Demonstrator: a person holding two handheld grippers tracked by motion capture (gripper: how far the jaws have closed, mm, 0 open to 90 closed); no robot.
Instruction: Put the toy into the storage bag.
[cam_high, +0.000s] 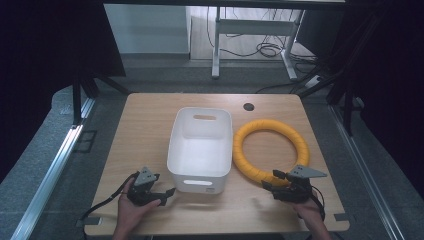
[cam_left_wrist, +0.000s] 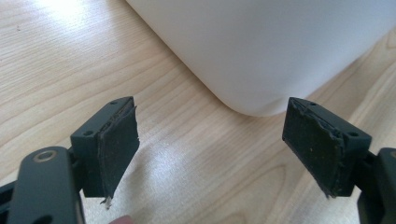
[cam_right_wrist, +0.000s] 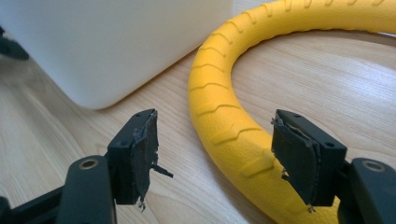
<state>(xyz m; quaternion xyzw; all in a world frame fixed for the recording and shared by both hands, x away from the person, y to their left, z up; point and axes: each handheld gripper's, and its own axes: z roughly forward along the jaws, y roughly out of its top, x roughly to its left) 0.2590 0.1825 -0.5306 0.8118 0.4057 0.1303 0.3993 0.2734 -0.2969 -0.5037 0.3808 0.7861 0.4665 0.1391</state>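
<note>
Two grippers on the wooden desk (cam_high: 150, 115): right gripper (cam_right_wrist: 215, 158), fingers apart, straddling the near arc of the yellow ring (cam_high: 270, 147) lying right of the white bin (cam_high: 200, 145); left gripper (cam_left_wrist: 210, 149), fingers apart, nothing between, facing the bin's near corner.

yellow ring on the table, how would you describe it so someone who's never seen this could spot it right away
On the light wooden table stands a white plastic bin near the middle. Just right of it lies the yellow ribbed rubber ring, flat on the wood, with the open right tongs at its near edge. It is the one brightly coloured, round, hollow-centred thing there.
</note>
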